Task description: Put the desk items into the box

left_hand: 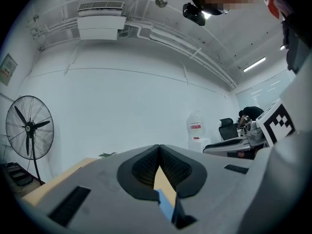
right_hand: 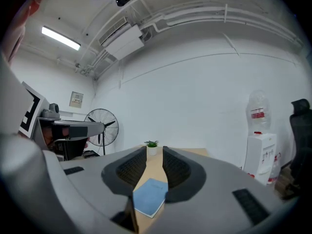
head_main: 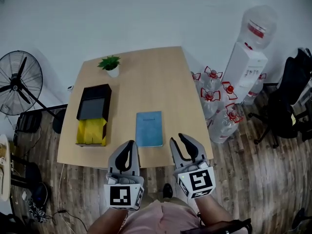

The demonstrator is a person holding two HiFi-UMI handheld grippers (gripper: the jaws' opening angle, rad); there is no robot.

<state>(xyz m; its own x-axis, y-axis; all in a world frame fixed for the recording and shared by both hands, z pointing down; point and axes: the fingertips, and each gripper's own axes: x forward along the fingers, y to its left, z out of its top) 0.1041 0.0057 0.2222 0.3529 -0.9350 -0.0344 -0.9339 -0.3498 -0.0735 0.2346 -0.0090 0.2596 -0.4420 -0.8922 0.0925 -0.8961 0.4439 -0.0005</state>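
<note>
Finding: no desk item is in hand. Your left gripper (head_main: 130, 144) has its jaw tips together with nothing between them, as the left gripper view (left_hand: 159, 152) confirms. Your right gripper (head_main: 177, 139) has its jaws narrowly apart and empty. Through their gap the right gripper view (right_hand: 154, 155) shows only the blue notebook (right_hand: 150, 197) lying on the desk (head_main: 161, 82).

Position: both grippers hang at the near edge of the desk. The notebook (head_main: 149, 128) lies flat just beyond the tips, between the two grippers and nearer the left one. The black box (head_main: 108, 102) stands open beyond and to the outside of the left gripper. A yellow piece (head_main: 91, 131) adjoins the box's near end. Whether it is a flap or a separate item cannot be told. A potted plant (head_main: 110, 65) stands far ahead, past the box.

Assessment: the task appears to be at its start, with the notebook as the first pick.

Recommendation: a flat notebook offers no face to pinch from above.
- Open the working gripper wider.
- Approach low along the desk and take the notebook by its near edge, one jaw under and one over.
- If the edge does not lift, steady the far side with the other gripper.
- Carry it level and lower it into the box clear of the yellow piece.
</note>
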